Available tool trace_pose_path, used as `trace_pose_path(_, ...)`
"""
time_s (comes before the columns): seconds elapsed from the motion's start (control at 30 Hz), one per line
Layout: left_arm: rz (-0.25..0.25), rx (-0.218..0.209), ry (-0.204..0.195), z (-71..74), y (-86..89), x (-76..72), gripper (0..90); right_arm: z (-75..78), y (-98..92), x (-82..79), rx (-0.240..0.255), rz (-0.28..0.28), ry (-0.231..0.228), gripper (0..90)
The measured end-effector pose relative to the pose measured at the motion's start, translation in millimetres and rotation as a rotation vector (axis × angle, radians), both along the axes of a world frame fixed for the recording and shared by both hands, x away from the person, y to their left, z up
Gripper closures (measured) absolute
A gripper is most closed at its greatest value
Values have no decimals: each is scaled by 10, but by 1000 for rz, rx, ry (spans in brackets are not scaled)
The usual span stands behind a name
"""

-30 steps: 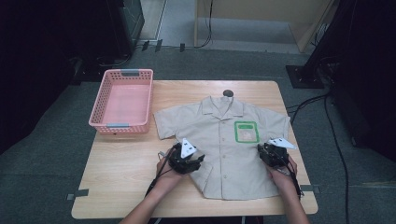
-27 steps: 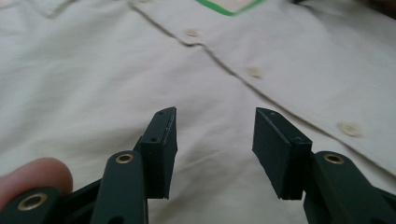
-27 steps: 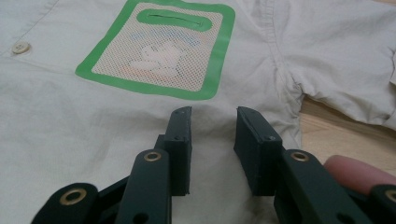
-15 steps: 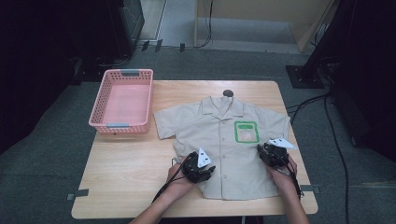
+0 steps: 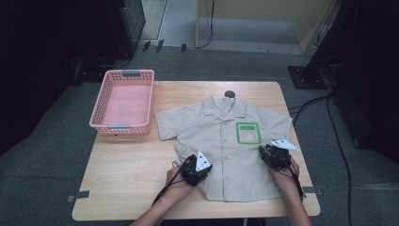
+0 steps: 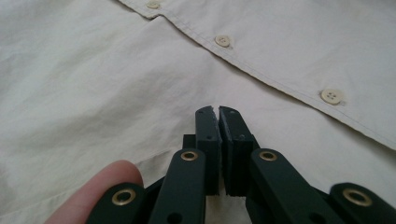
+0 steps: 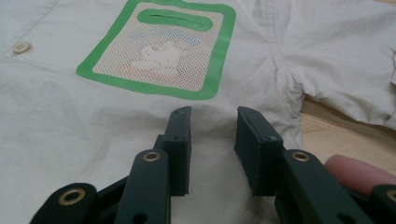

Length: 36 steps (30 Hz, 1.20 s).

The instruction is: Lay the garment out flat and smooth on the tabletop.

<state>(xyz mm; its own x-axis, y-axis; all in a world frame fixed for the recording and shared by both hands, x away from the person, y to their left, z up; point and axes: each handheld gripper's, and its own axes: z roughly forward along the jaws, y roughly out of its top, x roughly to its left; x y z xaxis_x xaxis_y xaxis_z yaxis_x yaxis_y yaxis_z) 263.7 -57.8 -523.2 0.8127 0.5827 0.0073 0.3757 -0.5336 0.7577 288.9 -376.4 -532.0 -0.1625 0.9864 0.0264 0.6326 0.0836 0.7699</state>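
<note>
A short-sleeved beige shirt [image 5: 226, 146] is spread flat, front side up, on the wooden table [image 5: 127, 188], its collar toward the far edge and its hem toward the person; a pink basket [image 5: 123, 101] stands just beside its left sleeve. The cloth is judged to be thin, light and limp: shallow creases are seen in both gripper views, so it is expected to fold and sag under its own weight, and to drag along the table rather than lift as one piece. Nothing fragile is seen apart from the small buttons [image 6: 223, 40] along the placket, which are best kept out from between the pads.

The left gripper [image 6: 216, 110] is held over the lower left front of the shirt, near the side edge; its jaws have just been closing and are now drawn nearly together, with a sliver of gap at the tips. Whether a pinch of cloth is caught between them cannot be told, since the tips appear to sit just above smooth fabric. The right gripper [image 7: 213, 114] is held over the right front below the green-bordered chest patch [image 7: 161, 51], its jaws set moderately apart with bare cloth between and no grip taken.

A hold is judged best at a seam or hemmed edge, such as the side seams or the hem, where doubled cloth is thicker and slips less; a single layer pinched mid-panel is likely to slide out
</note>
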Motion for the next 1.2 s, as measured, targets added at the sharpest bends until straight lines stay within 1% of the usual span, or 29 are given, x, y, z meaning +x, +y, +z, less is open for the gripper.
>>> trace_pose_path(0.07, -4, -17, -3, 30, 62, -23, 877, 0, 0, 0, 0, 0, 0, 668)
trace_pose_path(0.1, -4, -17, -3, 30, 62, -23, 877, 0, 0, 0, 0, 0, 0, 668)
trace_pose_path(0.17, 2, -26, -9, 72, 148, -51, 877, 0, 0, 0, 1, 0, 0, 668)
trace_pose_path(0.2, 6, -37, -8, 90, 189, -64, 877, 0, 0, 0, 0, 0, 0, 668)
trace_pose_path(0.33, 15, -54, -15, 152, 365, -120, 877, 0, 1, 0, 0, 0, 0, 668)
trace_pose_path(0.57, 32, -87, -17, 209, 681, -279, 875, 0, 2, 0, 0, 0, 0, 668)
trace_pose_path(0.6, 32, -87, -13, 215, 716, -297, 875, 0, 2, 0, 0, 0, 0, 668)
trace_pose_path(0.63, 33, -96, -9, 216, 759, -323, 873, 0, 2, -1, -1, 0, 0, 667)
trace_pose_path(0.67, 45, -126, -3, 233, 865, -375, 831, 0, 2, -1, 0, 0, 0, 667)
trace_pose_path(0.7, 54, -157, 2, 252, 924, -395, 793, 0, 1, -1, 0, 0, 0, 667)
trace_pose_path(0.73, 67, -196, -1, 279, 985, -411, 724, 0, 1, 0, 0, 0, 0, 667)
trace_pose_path(0.77, 88, -227, -12, 312, 1047, -422, 653, 0, 1, 0, 1, 0, 0, 667)
trace_pose_path(0.8, 109, -255, -20, 345, 1110, -426, 600, 0, 1, 0, 1, 0, 0, 666)
trace_pose_path(0.83, 125, -276, -31, 370, 1166, -425, 572, 0, 1, 0, 0, 1, 0, 666)
trace_pose_path(0.87, 143, -288, -43, 383, 1210, -423, 546, 0, 1, 0, 0, 0, 0, 666)
trace_pose_path(0.9, 159, -291, -53, 382, 1243, -414, 523, 0, 1, 0, 0, 0, 0, 666)
trace_pose_path(0.93, 172, -292, -53, 370, 1262, -399, 505, 0, 1, 0, 0, 1, 0, 666)
trace_pose_path(0.97, 179, -290, -43, 348, 1266, -382, 496, 0, 1, 0, 1, 0, 0, 666)
trace_pose_path(1.0, 181, -276, -42, 319, 1260, -367, 490, 0, 1, 0, 1, 0, 0, 666)
trace_pose_path(1.07, 184, -212, -60, 249, 1235, -351, 476, 0, 1, 0, 0, 1, 0, 666)
trace_pose_path(1.13, 182, -159, -56, 175, 1229, -332, 470, 0, 1, 0, 1, 1, 0, 663)
trace_pose_path(1.2, 203, -139, -53, 123, 1260, -315, 457, 0, 0, 0, 2, 3, 1, 657)
